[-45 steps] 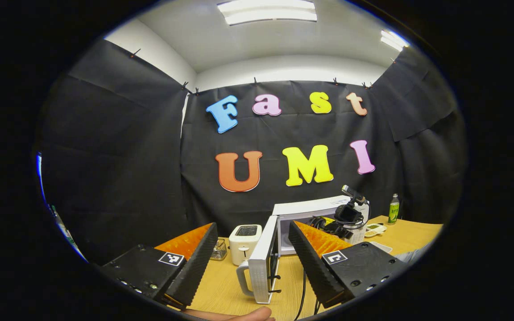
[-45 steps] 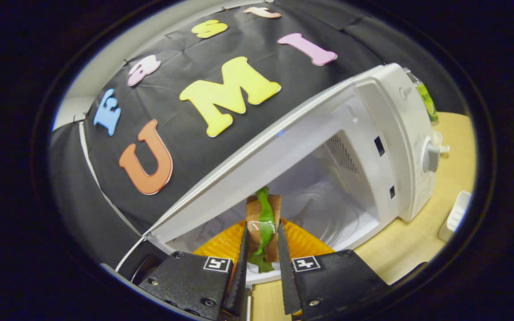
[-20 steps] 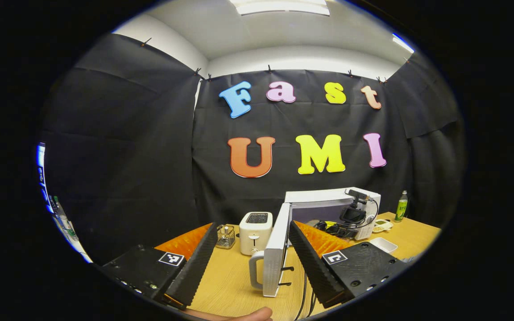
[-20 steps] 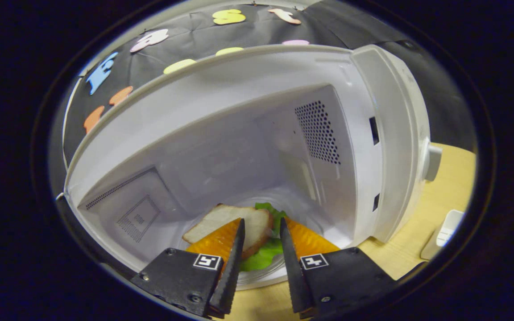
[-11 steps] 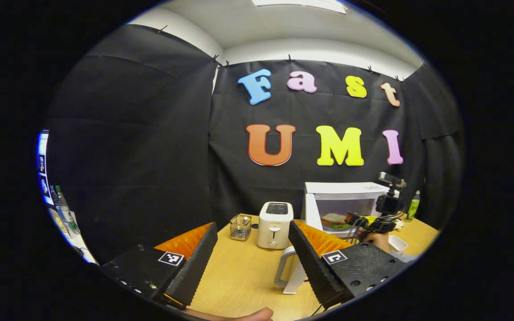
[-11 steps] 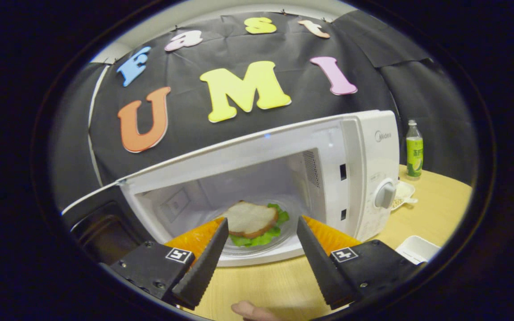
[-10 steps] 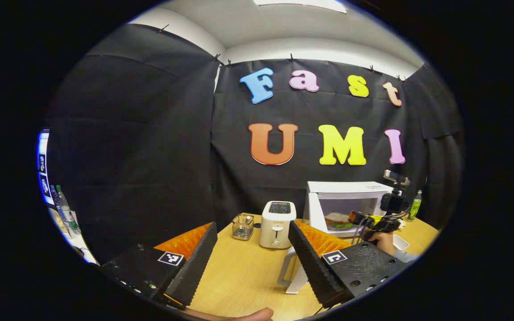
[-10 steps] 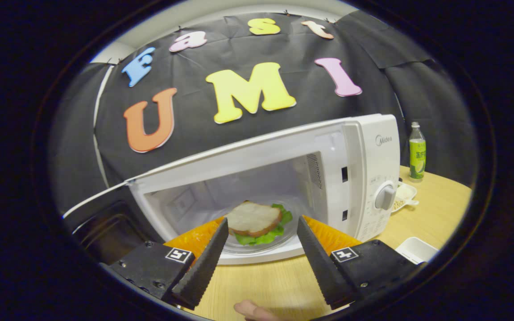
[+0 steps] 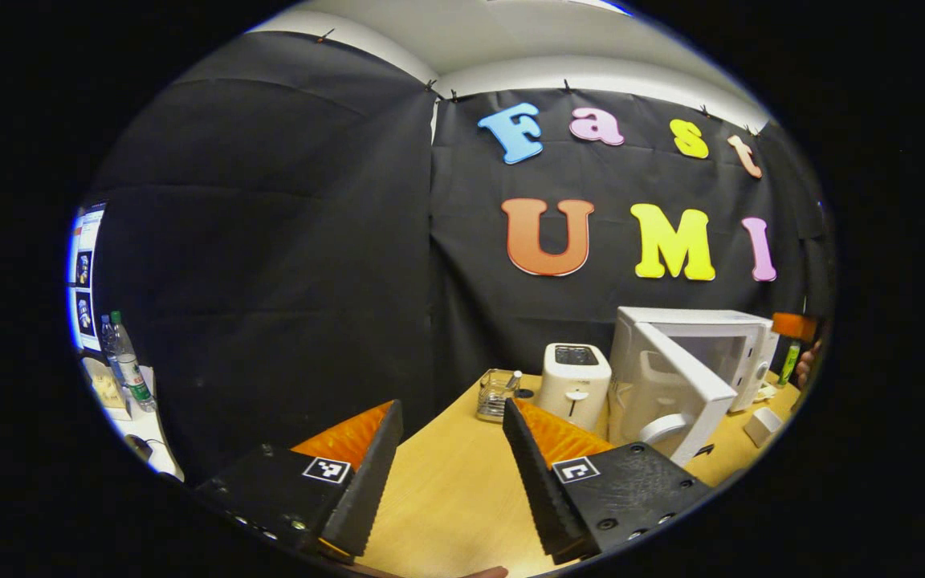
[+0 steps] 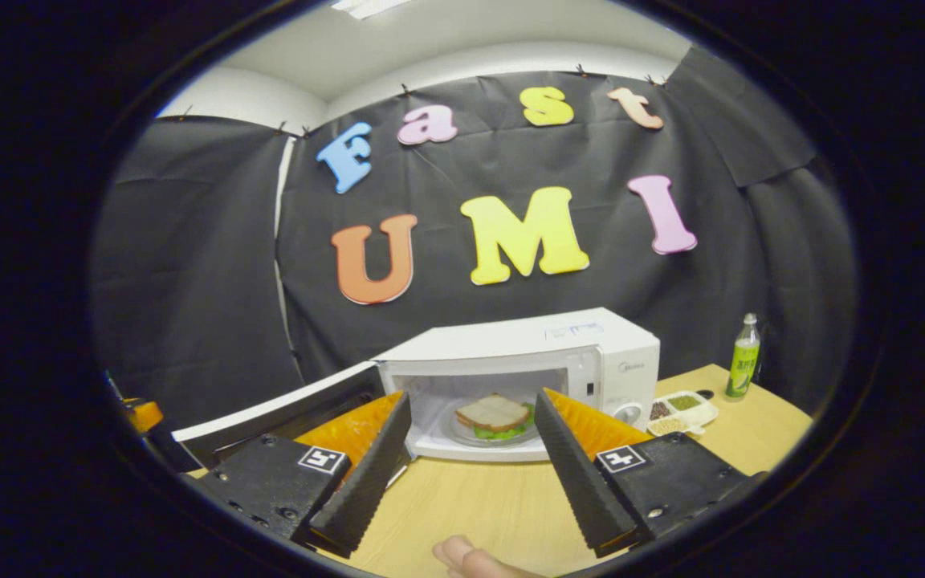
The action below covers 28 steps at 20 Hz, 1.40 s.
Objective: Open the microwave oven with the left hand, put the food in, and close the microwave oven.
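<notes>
Both views are bright and sharp in the middle. Light comes from lamps on the ceiling (image 10: 366,6). The counter (image 10: 511,498) shines a little and looks warm yellow. The black cloth walls stay dark. Straight lines bend near the edges, and things there look squashed and a bit blurry.

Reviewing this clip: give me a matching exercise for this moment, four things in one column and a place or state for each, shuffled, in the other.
Things:
1. sandwich
2. microwave door
3. green bottle
4. toaster

Places or states:
A. swung open
B. on the glass plate inside the microwave
C. left of the microwave, by a wire basket
D. upright at the table's far right

Pairs: 1-B, 2-A, 3-D, 4-C
</notes>
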Each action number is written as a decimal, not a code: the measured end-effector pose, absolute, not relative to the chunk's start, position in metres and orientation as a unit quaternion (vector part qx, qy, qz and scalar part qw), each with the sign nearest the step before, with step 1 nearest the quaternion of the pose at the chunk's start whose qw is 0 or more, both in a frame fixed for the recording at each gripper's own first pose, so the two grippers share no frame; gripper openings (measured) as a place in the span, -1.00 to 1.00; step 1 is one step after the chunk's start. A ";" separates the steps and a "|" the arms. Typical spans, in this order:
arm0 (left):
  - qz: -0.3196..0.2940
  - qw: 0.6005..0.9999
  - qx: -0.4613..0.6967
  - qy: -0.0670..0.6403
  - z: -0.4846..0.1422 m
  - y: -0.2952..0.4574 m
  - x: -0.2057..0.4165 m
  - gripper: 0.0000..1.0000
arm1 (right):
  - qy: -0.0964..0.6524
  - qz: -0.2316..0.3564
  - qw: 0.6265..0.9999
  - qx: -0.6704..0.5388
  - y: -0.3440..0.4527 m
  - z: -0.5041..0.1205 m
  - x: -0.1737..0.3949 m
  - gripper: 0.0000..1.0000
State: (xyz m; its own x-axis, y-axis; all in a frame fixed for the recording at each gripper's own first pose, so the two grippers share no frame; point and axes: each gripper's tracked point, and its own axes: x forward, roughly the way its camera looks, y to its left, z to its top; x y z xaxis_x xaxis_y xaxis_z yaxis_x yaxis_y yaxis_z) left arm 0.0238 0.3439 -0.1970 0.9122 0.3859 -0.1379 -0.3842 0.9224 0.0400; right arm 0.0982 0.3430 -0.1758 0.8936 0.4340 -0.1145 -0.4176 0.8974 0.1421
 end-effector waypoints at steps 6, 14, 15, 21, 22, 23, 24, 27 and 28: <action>0.183 0.979 -0.024 0.088 -0.230 0.340 0.032 -0.81 | 0.036 0.223 0.974 0.022 0.274 -0.136 0.038 0.96; 0.050 0.995 -0.007 0.090 -0.253 0.267 0.056 -1.00 | 0.046 0.179 0.983 0.021 0.184 -0.131 0.004 0.96; 0.036 0.995 -0.007 0.094 -0.257 0.259 0.058 -1.00 | 0.044 0.174 0.983 0.023 0.176 -0.128 0.001 0.96; -0.030 0.995 0.010 0.091 -0.261 0.205 0.067 -1.00 | 0.027 0.168 0.985 0.032 0.148 -0.119 -0.011 0.82; -0.033 0.995 0.016 0.090 -0.261 0.202 0.066 -1.00 | 0.028 0.169 0.985 0.033 0.147 -0.120 -0.011 0.83; -0.045 0.994 0.011 0.094 -0.262 0.194 0.066 -1.00 | 0.030 0.171 0.984 0.035 0.146 -0.121 -0.012 0.83; -0.060 0.994 0.003 0.094 -0.261 0.181 0.064 -1.00 | 0.034 0.174 0.983 0.038 0.147 -0.125 -0.011 0.82; -0.096 0.991 -0.001 0.089 -0.257 0.148 0.068 -1.00 | 0.045 0.182 0.981 0.042 0.145 -0.132 -0.011 0.83; -0.113 0.990 -0.001 0.088 -0.255 0.134 0.068 -1.00 | 0.046 0.181 0.982 0.042 0.143 -0.133 -0.011 0.97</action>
